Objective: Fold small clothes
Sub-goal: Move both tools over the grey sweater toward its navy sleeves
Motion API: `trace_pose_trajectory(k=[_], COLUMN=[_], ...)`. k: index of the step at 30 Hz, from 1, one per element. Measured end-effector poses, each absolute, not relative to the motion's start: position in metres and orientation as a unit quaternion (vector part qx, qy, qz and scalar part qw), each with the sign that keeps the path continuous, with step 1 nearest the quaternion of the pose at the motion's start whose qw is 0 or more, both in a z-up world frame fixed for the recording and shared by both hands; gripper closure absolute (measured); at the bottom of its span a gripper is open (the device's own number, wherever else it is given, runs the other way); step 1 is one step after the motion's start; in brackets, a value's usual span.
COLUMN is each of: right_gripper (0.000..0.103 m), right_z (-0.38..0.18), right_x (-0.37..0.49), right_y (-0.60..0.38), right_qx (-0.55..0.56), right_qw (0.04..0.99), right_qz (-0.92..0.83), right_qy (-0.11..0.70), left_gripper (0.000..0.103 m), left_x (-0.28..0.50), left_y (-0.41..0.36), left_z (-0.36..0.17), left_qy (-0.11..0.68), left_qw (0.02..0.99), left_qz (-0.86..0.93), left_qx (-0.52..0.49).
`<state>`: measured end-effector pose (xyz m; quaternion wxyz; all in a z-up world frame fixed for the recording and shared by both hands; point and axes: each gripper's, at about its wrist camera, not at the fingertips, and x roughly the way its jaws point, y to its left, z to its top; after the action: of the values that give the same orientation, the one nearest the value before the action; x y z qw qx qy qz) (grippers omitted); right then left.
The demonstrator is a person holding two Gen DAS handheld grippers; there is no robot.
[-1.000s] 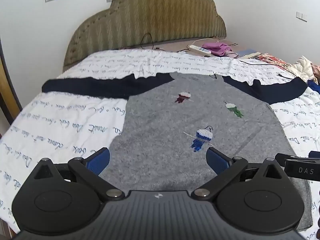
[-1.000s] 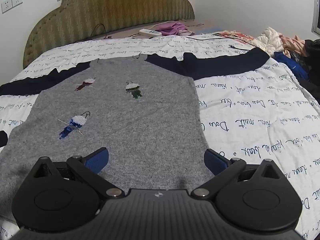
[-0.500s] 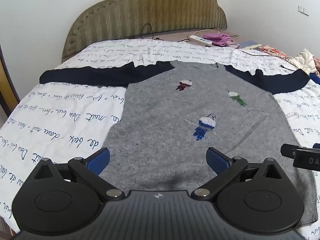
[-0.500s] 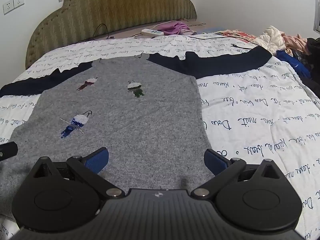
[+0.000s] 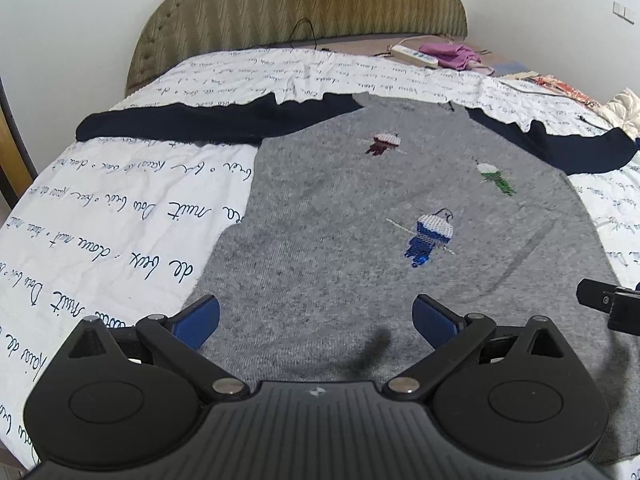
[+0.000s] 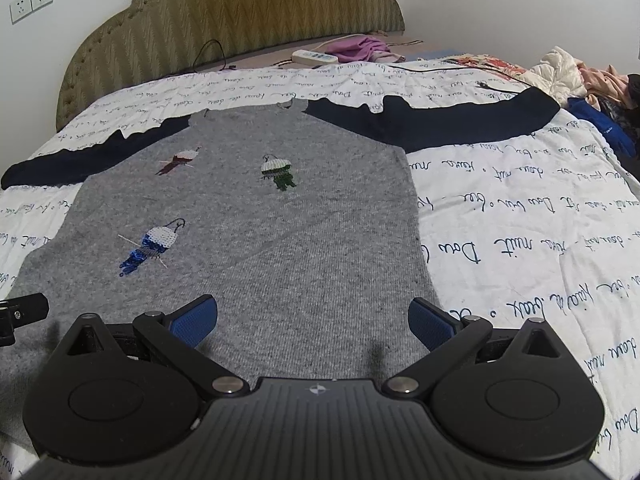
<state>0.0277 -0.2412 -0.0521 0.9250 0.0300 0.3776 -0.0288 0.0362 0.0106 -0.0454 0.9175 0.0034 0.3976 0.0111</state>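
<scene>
A grey knitted sweater (image 5: 340, 216) (image 6: 256, 216) with navy sleeves and three small embroidered figures lies flat, front up, on the bed, its sleeves spread out to both sides. My left gripper (image 5: 316, 320) hovers open over the sweater's lower left part, nothing between its blue pads. Over the lower right part of the sweater, near its right side edge, my right gripper (image 6: 312, 318) is open and empty too. A black piece of the right gripper shows at the right edge of the left wrist view, and a piece of the left one at the left edge of the right wrist view.
The bed has a white sheet (image 5: 100, 216) (image 6: 540, 232) printed with blue handwriting and a padded olive headboard (image 5: 304, 4). A power strip (image 6: 314, 56) and pink cloth (image 6: 360, 46) lie by the headboard. A pile of clothes (image 6: 592, 84) sits at the bed's right side.
Both grippers have moved forward and lower over the sweater, which now fills more of each view. Both stayed open. The sweater has not moved.
</scene>
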Motion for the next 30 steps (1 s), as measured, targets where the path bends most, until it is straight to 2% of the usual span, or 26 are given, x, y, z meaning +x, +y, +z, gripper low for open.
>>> trace_pose_trajectory(k=[30], right_gripper=[0.0], right_z=[-0.07], right_x=[0.11], right_y=[-0.243], right_qx=[0.02], right_qw=[0.914], right_qz=[-0.017], right_qy=[0.405], left_gripper=[0.0], left_x=[0.116], left_y=[0.011], left_z=[-0.073], left_qy=[0.435], left_qw=[0.9], left_qz=[0.018], left_qx=[0.006])
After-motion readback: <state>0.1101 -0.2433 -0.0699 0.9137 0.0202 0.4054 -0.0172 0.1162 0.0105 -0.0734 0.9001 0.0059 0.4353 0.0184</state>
